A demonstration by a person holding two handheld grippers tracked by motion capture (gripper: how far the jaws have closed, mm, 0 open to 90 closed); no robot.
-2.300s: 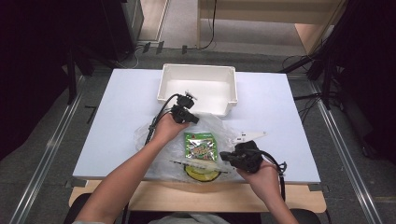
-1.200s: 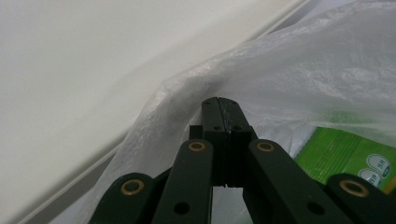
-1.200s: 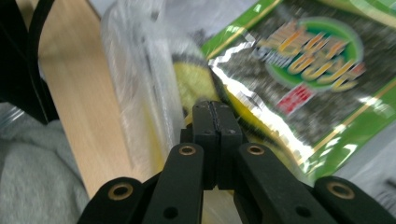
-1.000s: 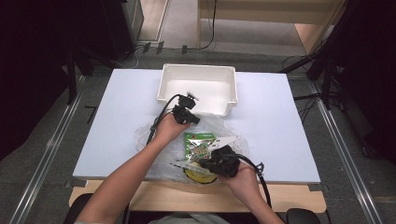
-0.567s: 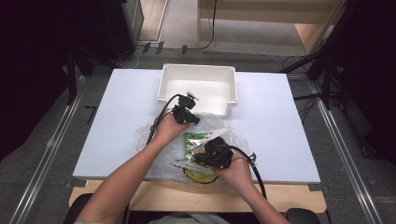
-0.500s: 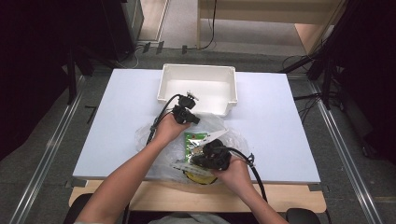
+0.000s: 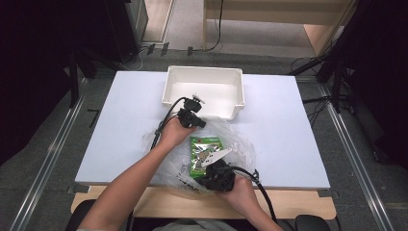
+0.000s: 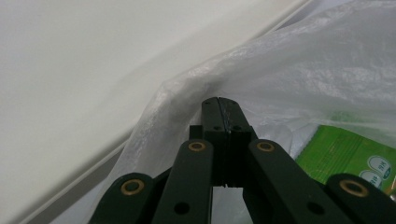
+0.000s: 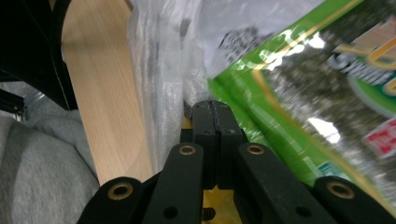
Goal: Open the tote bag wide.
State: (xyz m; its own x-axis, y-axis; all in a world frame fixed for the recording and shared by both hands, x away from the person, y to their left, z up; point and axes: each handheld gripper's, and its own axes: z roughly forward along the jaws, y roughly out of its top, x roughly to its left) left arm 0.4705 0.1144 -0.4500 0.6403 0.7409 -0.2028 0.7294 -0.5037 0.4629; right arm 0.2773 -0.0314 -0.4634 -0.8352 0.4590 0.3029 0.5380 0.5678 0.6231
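A clear plastic bag (image 7: 235,144) lies crumpled at the table's front middle, with a green snack packet (image 7: 204,151) inside it. My left gripper (image 7: 203,124) is at the bag's far edge, beside the white bin. In the left gripper view its jaws (image 8: 218,100) are shut with the bag's film (image 8: 303,70) caught at the tips, and the packet (image 8: 345,149) is at lower right. My right gripper (image 7: 198,182) is at the bag's near edge. Its jaws (image 9: 211,105) are together, with the tips against the film (image 9: 163,70) beside the packet (image 9: 317,93). Whether they pinch film is unclear.
A white bin (image 7: 204,70) stands at the back middle of the pale table (image 7: 284,125), its wall (image 8: 93,70) close to my left gripper. A wooden ledge (image 9: 107,93) runs along the table's front. Something yellow (image 9: 211,196) lies under the right jaws.
My right hand has come in from the table's front right, leftward and down, to the bag's near edge over the packet. The left hand and its gripper have stayed put.
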